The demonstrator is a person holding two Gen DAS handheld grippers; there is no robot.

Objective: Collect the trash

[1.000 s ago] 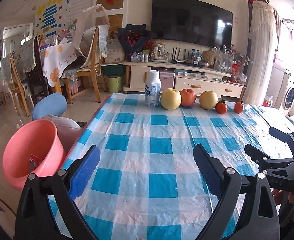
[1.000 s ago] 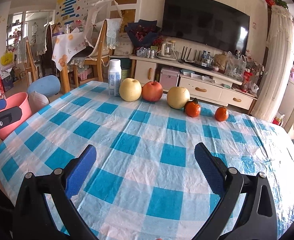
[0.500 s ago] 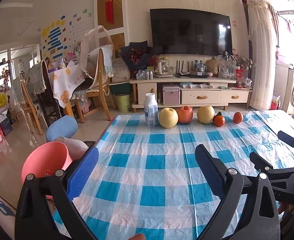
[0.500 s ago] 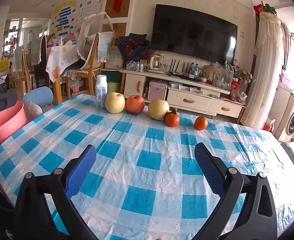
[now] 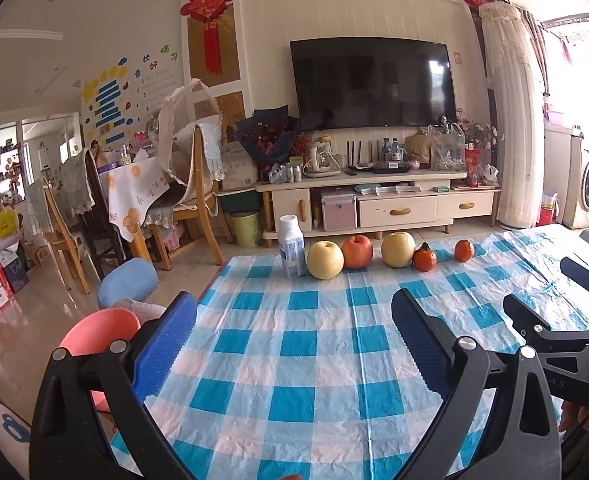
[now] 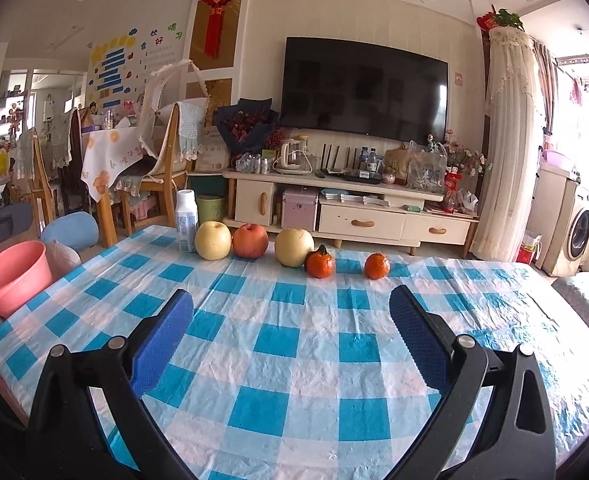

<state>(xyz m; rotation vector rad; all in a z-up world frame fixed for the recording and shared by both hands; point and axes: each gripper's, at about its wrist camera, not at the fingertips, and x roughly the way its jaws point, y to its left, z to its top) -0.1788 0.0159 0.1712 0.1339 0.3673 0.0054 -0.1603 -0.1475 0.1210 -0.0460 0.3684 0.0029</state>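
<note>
- Grippers: your left gripper (image 5: 294, 336) and right gripper (image 6: 292, 330) have risen, gaping wide, empty.
- Milk bottle (image 5: 291, 247) looks the only trash; pink bin (image 6: 14, 276) waits left.

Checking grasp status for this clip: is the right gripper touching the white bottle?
Apart. The right wrist view shows the right gripper open over bare tablecloth, with the white bottle upright at the far edge.
</note>
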